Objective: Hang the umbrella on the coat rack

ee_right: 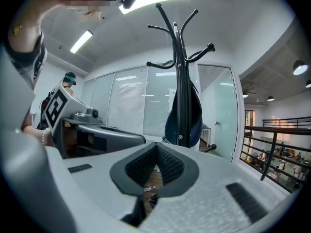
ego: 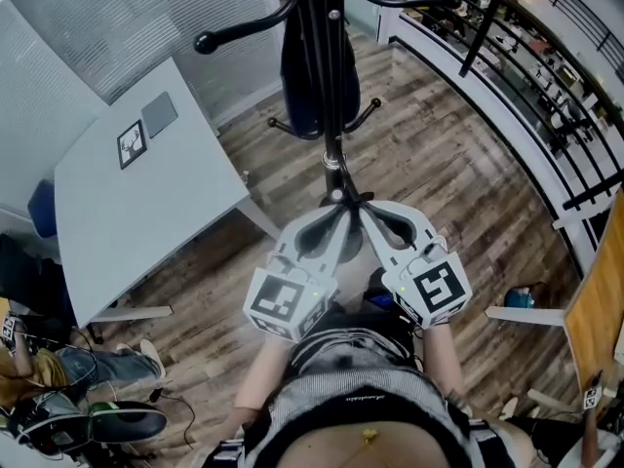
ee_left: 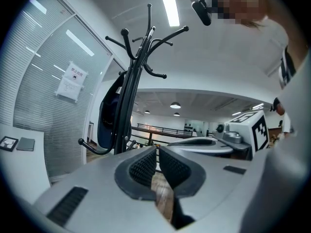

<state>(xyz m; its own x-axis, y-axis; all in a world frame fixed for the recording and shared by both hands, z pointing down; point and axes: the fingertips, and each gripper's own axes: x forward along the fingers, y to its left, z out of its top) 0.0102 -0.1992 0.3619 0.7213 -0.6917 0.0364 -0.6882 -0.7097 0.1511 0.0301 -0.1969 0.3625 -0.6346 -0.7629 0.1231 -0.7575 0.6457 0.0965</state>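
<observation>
Ahead, umbrella [ego: 298, 84] on coat rack [ego: 333, 159], beyond left tool [ego: 338, 206], right tool [ego: 361, 208]

Your left gripper [ego: 338, 213] and right gripper [ego: 361, 213] are pale grey with black-and-white marker cubes [ego: 286, 298]; striped top [ego: 351, 398] at six o'clock.

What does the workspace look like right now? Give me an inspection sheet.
Surface: wood-plank floor; grey table at left.
Job's things: dark blue umbrella, folded, hangs on the coat rack.
Clutter: framed picture and grey pad on the table.
Grippers: left tongs and right tongs shut, nothing between them, side by side facing the rack.
Cables: dark cables on the floor at lower left.
Surroundings: glass wall with blinds, black railing, another person's legs.
</observation>
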